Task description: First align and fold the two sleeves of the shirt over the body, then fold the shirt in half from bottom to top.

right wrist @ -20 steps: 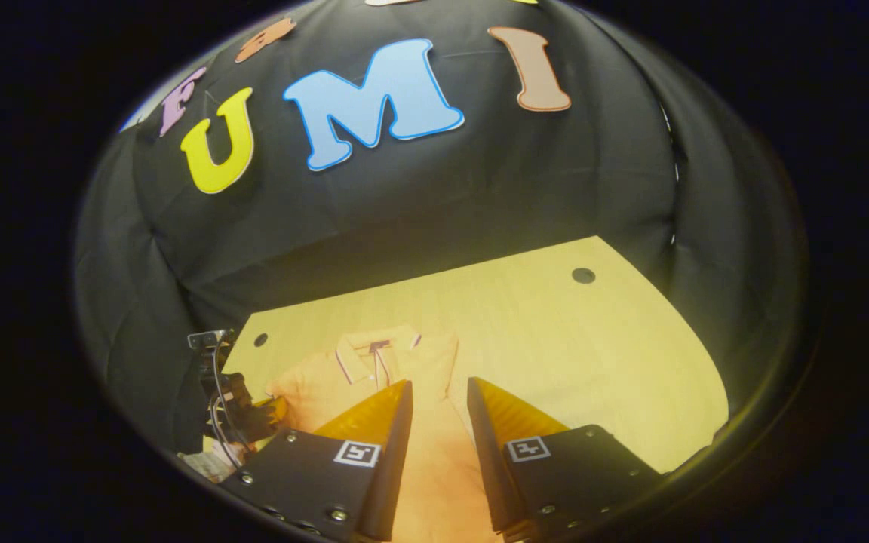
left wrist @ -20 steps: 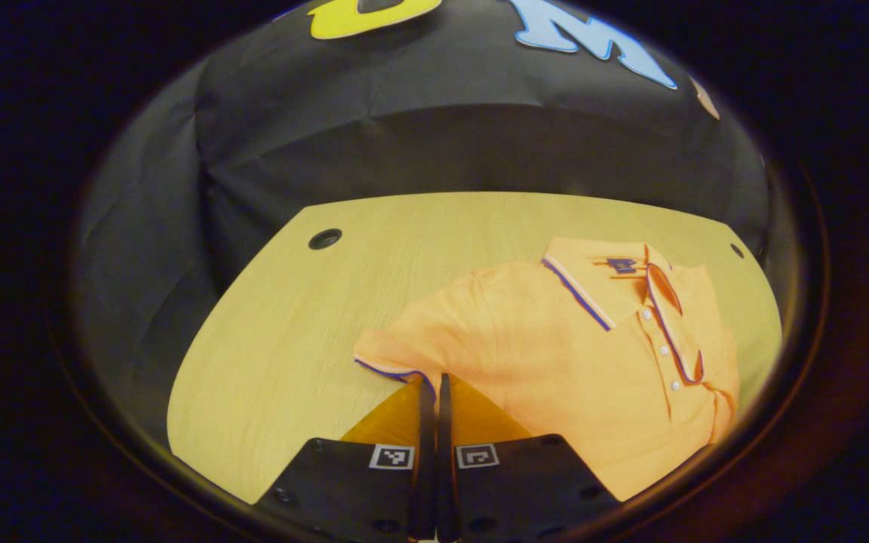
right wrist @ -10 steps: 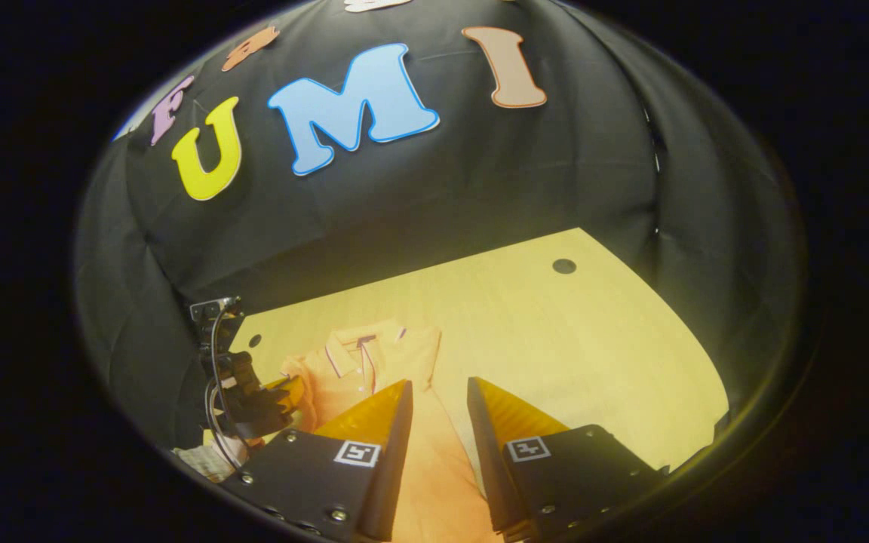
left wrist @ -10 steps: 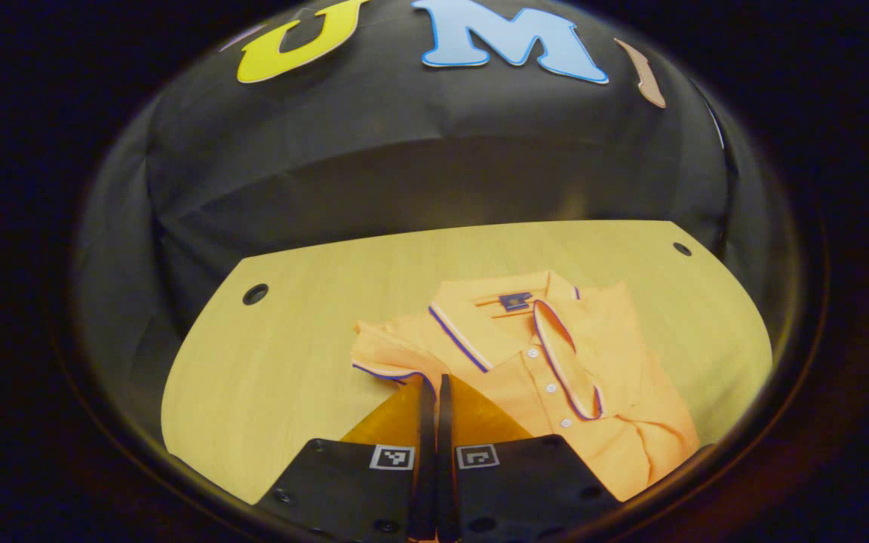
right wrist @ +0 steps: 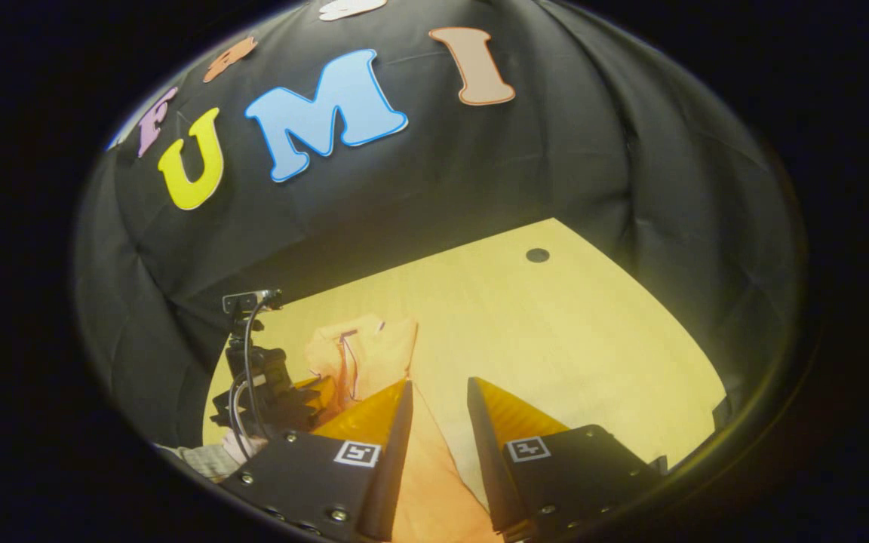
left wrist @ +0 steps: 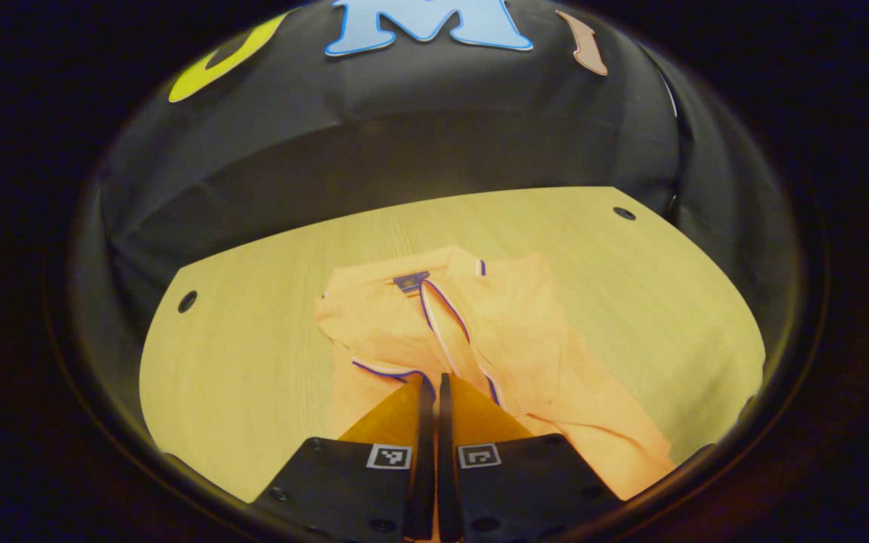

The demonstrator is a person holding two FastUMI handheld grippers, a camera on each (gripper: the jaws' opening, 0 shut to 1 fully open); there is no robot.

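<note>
Orange polo shirt lying on the wooden desk, its collar toward the far edge and its body running back to the near edge. The left gripper is clenched on the trimmed cuff of one sleeve, which is drawn in over the chest beside the button strip; the cloth behind it is bunched rather than flat. In the right gripper view, the right gripper hangs with its jaws apart over the lower part of the shirt, holding nothing, and the left gripper appears farther off at the shirt's edge. Judged stage: folding the first sleeve over the body. Risks: the pinch covers only the cuff edge, so the thin fabric may slip free; a pull that runs too far would drag the whole loose shirt across the smooth desk and skew the collar, since nothing pins the body down; the wrinkles already gathered may be pressed into the fold.
</note>
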